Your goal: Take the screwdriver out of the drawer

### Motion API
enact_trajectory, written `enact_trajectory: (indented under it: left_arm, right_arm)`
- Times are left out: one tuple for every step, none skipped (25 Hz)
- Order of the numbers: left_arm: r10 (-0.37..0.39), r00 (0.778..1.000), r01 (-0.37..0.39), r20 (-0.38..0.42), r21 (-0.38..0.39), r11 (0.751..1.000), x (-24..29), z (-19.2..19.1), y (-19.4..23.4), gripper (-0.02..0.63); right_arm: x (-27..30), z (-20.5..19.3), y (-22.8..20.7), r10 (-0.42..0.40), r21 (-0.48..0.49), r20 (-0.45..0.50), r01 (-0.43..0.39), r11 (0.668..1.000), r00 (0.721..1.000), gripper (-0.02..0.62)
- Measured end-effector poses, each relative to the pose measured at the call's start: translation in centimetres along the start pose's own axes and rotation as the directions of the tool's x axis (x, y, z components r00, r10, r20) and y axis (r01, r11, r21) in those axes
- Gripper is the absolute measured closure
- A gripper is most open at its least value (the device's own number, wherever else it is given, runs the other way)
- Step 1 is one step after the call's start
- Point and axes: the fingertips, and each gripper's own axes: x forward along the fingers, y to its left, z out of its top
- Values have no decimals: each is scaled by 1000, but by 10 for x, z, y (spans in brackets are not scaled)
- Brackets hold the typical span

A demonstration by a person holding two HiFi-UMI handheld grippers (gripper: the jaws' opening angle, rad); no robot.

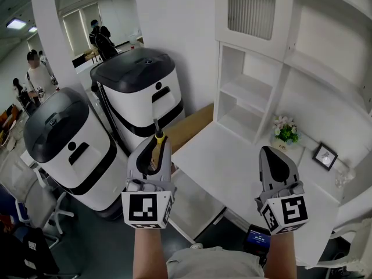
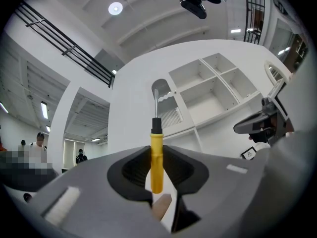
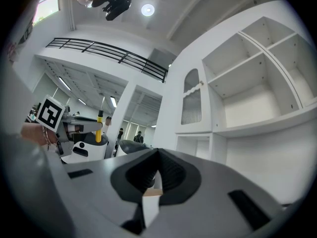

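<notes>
The screwdriver [image 1: 157, 139] has a yellow handle [image 2: 156, 161] and a thin metal shaft [image 2: 155, 99] that points up. My left gripper [image 1: 156, 145] is shut on the handle and holds it upright in the air, left of the white desk [image 1: 232, 161]. My right gripper [image 1: 274, 153] hovers over the desk's front part, jaws shut with nothing between them [image 3: 157, 153]. From the right gripper view, the left gripper's marker cube [image 3: 49, 113] and the screwdriver [image 3: 99, 132] show at the far left. What looks like a pulled-out white drawer [image 1: 197, 209] sits under the desk's front edge.
Two white and black rounded machines [image 1: 142, 95] [image 1: 67, 150] stand left of the desk. White shelves [image 1: 247, 92] rise behind it. A small flower pot [image 1: 286, 133] and a picture frame [image 1: 325, 155] sit on the desk at right. People stand far off at the left.
</notes>
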Motion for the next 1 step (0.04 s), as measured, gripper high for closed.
enact_trajectory:
  left_arm:
    - [-6,1000,6,1,8,1000,0,0,-1,525]
  right_arm:
    - [0,0,0,0,0,0,0,1000,1000,589]
